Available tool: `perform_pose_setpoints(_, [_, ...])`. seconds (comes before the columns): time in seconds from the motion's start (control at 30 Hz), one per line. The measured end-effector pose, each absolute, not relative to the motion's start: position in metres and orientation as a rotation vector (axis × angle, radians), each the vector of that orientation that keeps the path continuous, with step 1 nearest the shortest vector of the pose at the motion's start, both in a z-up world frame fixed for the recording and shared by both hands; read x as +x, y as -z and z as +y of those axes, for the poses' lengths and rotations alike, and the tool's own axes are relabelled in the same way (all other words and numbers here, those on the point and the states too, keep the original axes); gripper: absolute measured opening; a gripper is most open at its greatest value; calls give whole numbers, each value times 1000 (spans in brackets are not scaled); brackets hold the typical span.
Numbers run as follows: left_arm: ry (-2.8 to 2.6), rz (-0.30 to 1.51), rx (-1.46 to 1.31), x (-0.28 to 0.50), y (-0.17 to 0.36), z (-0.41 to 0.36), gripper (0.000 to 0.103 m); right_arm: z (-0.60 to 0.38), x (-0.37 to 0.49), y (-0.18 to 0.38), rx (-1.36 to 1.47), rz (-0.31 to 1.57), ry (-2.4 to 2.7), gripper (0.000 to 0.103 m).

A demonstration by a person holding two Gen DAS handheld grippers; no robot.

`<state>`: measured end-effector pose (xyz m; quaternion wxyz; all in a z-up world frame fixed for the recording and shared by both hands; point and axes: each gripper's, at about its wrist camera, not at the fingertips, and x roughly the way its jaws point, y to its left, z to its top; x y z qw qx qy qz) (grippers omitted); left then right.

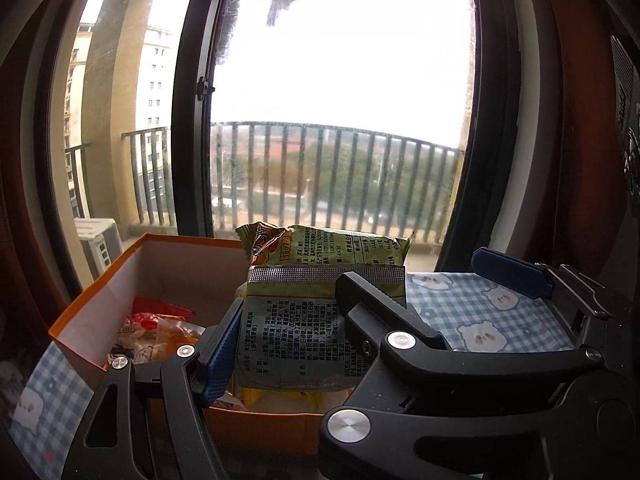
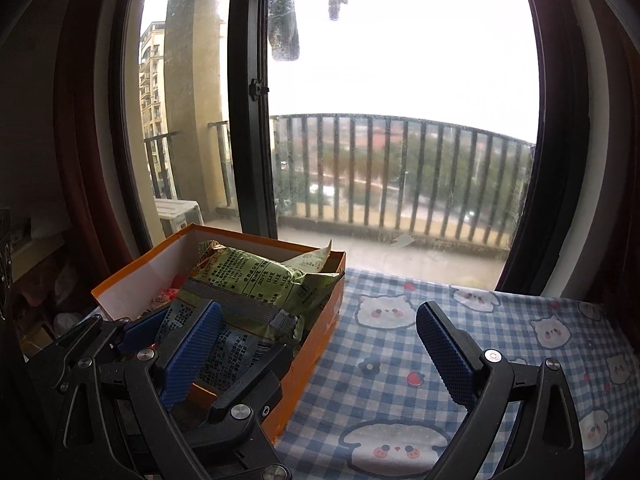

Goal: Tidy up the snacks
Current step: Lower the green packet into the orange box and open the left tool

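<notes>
Left gripper [image 1: 288, 332] grips green snack packet [image 1: 320, 280] (above orange box [image 1: 132, 276]).

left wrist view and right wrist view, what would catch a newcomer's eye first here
The eye goes first to the green snack packet held between the left gripper's fingers, over the open orange box, which holds more snacks at the table's left. Behind stands a big bright window with a balcony railing. The right gripper hangs open and empty, straddling the box's right wall above the blue checked tablecloth with its bear faces.

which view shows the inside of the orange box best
The left wrist view: the orange box opens toward the camera, showing its white walls and red snack packs beside the green packet. In the right wrist view the packet covers most of the interior.
</notes>
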<state>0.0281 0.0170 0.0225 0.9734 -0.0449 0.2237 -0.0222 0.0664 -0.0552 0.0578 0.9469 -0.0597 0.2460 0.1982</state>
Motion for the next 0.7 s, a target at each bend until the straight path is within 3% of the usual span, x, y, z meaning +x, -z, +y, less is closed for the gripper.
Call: perform_pose_setpoints(0.7, [-146, 461, -114, 69, -24, 82, 75, 15, 114, -50, -67, 492, -455, 100])
